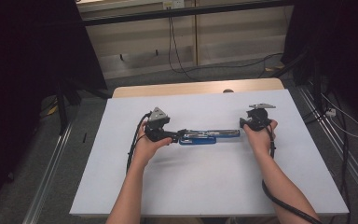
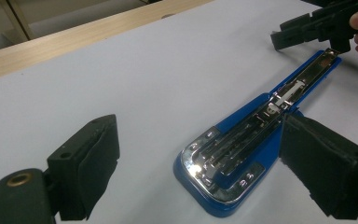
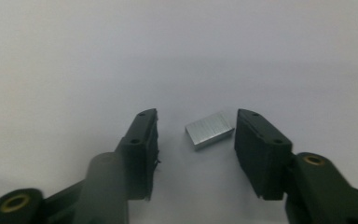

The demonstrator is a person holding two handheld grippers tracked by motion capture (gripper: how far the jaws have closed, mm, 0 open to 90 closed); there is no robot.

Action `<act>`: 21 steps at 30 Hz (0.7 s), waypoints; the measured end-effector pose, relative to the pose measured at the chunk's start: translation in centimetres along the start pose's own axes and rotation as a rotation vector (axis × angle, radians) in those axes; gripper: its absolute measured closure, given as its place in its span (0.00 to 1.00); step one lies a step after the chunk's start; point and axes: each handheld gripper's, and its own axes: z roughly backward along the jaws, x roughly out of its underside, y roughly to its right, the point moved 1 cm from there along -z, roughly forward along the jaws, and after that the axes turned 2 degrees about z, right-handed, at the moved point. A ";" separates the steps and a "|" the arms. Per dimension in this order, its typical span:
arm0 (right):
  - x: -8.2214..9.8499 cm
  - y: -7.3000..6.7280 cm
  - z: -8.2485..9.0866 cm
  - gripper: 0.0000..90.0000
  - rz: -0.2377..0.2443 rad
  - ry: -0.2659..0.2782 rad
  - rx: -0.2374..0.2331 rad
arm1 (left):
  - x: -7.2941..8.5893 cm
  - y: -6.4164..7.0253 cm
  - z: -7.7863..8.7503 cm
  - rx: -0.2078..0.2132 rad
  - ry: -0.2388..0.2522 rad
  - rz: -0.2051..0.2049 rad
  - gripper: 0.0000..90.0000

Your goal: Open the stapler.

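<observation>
Left gripper view: opened blue stapler (image 2: 242,154) with its shiny metal channel exposed lies between the wide-open left gripper (image 2: 205,163). Right gripper (image 3: 196,144), partly open, brackets a silver staple block (image 3: 209,130) without touching it.

Not much to read here. The one thing with markings is the blue stapler (image 2: 242,154) in the left gripper view: on its chrome front plate, down at about 5 o'clock, there are stamped figures that look like "23" – small and catching glare, so I wouldn't swear to it. A second tiny stamp sits on the same plate at around 10 o'clock, too blurred to make out. Nothing else carries any readable text, brand or label.
</observation>
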 end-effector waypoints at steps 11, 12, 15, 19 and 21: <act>-0.6 0.0 -0.7 0.72 -0.002 0.001 0.021 | 0.2 -0.3 0.0 -0.005 -0.012 0.005 0.15; -0.6 0.0 -0.7 0.72 -0.002 0.001 0.021 | 0.2 -0.3 0.0 -0.006 -0.012 0.006 0.15; -0.5 0.1 -0.6 0.75 0.006 0.002 0.011 | 0.2 -0.3 0.0 -0.006 -0.014 0.010 0.15; -0.4 0.3 -0.4 0.85 0.016 0.001 -0.001 | 0.2 -0.3 0.0 -0.008 -0.015 0.011 0.15; -0.2 0.7 -0.3 0.88 0.002 0.002 -0.025 | 0.2 -0.3 0.1 -0.011 -0.018 0.008 0.15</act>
